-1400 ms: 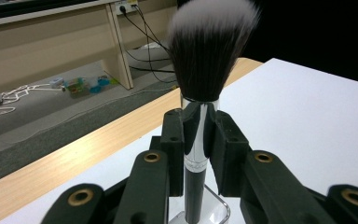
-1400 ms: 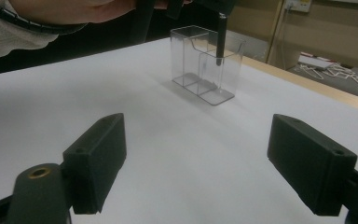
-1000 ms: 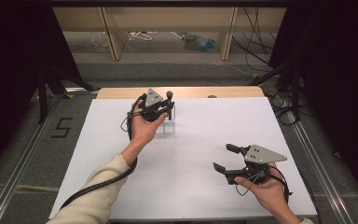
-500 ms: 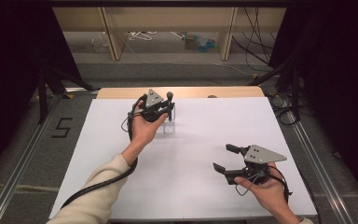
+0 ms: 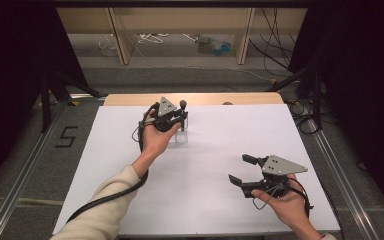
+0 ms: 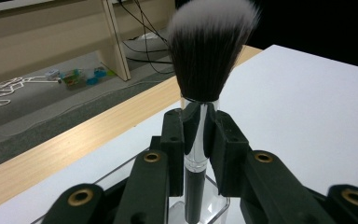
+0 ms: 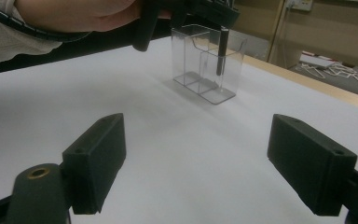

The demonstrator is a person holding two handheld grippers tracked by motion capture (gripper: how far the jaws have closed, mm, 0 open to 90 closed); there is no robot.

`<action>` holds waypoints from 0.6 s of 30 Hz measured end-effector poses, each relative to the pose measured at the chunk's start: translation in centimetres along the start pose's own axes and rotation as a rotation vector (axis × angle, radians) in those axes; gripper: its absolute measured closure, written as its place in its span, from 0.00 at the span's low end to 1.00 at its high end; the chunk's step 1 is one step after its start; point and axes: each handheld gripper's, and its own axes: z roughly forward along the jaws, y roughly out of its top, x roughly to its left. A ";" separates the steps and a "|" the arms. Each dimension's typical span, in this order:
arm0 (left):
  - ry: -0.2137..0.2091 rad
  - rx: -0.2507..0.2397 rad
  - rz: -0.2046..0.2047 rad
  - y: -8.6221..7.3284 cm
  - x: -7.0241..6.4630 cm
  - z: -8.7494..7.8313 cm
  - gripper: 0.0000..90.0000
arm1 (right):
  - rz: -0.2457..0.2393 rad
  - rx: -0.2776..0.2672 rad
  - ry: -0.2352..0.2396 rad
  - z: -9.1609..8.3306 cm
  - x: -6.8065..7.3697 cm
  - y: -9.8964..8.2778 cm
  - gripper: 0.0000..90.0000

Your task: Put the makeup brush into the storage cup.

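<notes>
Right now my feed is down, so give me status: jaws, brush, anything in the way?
Left gripper shut on makeup brush, handle down in clear holder. Right gripper open, empty, over white table. No obstruction seen.

We see even overhead light on the white table (image 5: 205, 165), dark surroundings, soft shadows, and blurred jaws in both gripper views

Brush (image 6: 200, 116) standing upright in clear holder (image 7: 205, 70) at table's (image 5: 205, 200) far middle; left gripper (image 5: 172, 120) right over it, right gripper (image 5: 245, 170) well apart, near right.
</notes>
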 end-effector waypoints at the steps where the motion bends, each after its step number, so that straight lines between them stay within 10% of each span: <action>1: 0.001 0.002 0.002 0.0 0.0 0.0 0.85 | 0.001 -0.011 -0.005 0.1 0.0 0.0 0.22; 18: 0.002 0.018 0.004 -0.5 0.1 0.4 0.85 | -0.001 0.002 0.001 0.0 0.0 0.0 0.22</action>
